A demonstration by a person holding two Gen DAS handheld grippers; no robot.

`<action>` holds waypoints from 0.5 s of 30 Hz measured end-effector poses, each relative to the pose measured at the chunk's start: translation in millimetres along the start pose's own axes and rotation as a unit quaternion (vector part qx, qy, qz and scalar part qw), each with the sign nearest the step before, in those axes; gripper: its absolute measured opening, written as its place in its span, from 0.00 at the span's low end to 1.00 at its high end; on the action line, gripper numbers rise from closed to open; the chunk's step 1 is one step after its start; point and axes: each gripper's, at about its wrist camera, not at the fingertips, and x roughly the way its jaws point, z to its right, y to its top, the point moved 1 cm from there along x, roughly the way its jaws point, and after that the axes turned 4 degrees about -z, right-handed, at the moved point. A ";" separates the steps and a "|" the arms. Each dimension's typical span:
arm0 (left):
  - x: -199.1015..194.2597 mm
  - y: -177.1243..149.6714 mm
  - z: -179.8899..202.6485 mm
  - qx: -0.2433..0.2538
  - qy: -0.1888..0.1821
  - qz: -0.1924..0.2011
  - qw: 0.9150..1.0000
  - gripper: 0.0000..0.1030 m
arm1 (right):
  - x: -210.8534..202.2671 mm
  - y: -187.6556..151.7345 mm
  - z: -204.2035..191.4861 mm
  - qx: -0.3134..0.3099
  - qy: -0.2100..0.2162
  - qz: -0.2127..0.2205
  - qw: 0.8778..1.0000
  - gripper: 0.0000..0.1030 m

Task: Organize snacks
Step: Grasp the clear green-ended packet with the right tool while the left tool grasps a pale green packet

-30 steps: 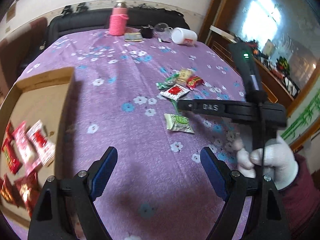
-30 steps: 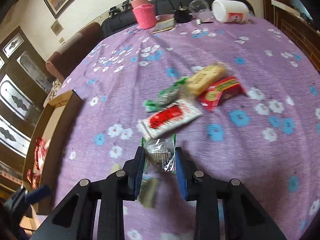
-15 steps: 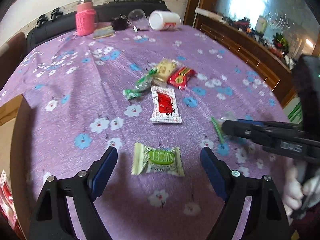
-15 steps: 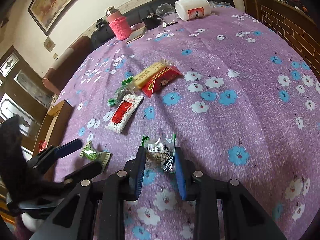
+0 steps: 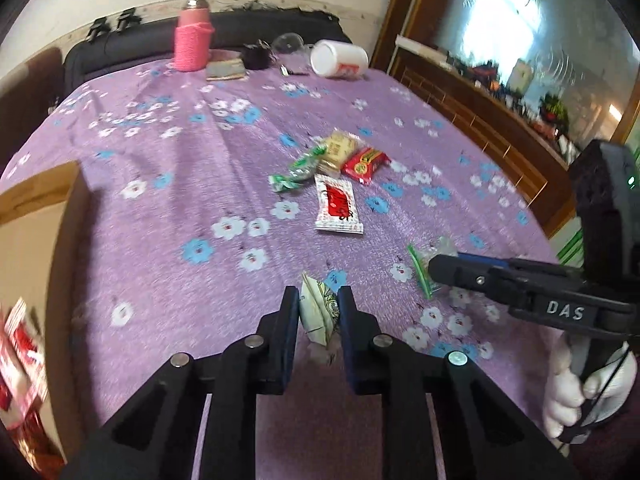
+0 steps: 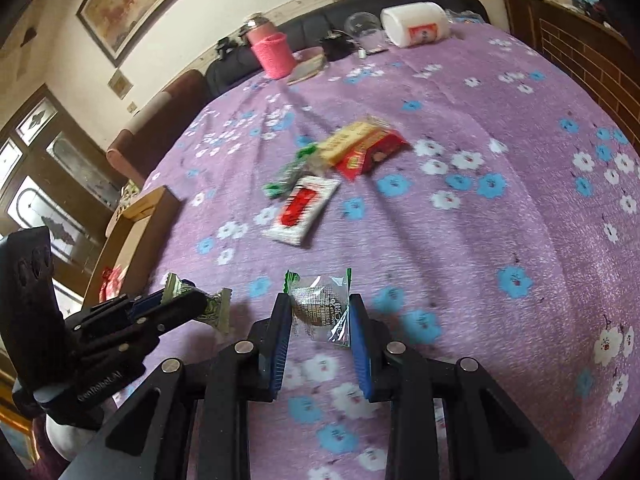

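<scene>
My left gripper (image 5: pixel 318 300) is shut on a pale green snack packet (image 5: pixel 320 312) just above the purple flowered cloth; it also shows in the right wrist view (image 6: pixel 182 304). My right gripper (image 6: pixel 318 308) is shut on a clear green-edged snack packet (image 6: pixel 320 308), seen at the right of the left wrist view (image 5: pixel 434 268). A white-and-red packet (image 5: pixel 338 208), a red packet (image 5: pixel 366 164), a yellow biscuit pack (image 5: pixel 338 150) and a green packet (image 5: pixel 296 172) lie together mid-table.
A wooden box (image 5: pixel 24 264) holding red snack packets (image 5: pixel 20 348) stands at the left table edge. At the far end stand a pink bottle (image 5: pixel 192 40), a white jar (image 5: pixel 340 58) on its side, a glass and small items.
My left gripper has shut on the pale green packet that lay between its open fingers and lifted it. My right gripper keeps its packet and has shifted slightly.
</scene>
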 end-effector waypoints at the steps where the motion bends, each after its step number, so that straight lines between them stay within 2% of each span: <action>1: -3.7 -1.4 -3.1 -0.006 -0.003 0.002 1.000 0.18 | -1.1 -0.1 -3.9 -0.004 0.000 0.002 1.000 0.29; 5: -17.7 -10.7 -17.5 -0.031 -0.027 0.007 0.999 0.18 | -4.9 -2.4 -14.8 -0.008 0.002 0.006 1.000 0.29; 11: -59.2 -22.8 -36.2 -0.061 -0.029 0.043 0.997 0.18 | -10.1 -5.7 -36.4 -0.025 0.010 0.006 1.000 0.29; 15: -100.0 -21.5 -64.3 -0.083 0.003 0.080 0.993 0.18 | -8.9 0.3 -65.8 -0.053 0.025 0.003 0.998 0.29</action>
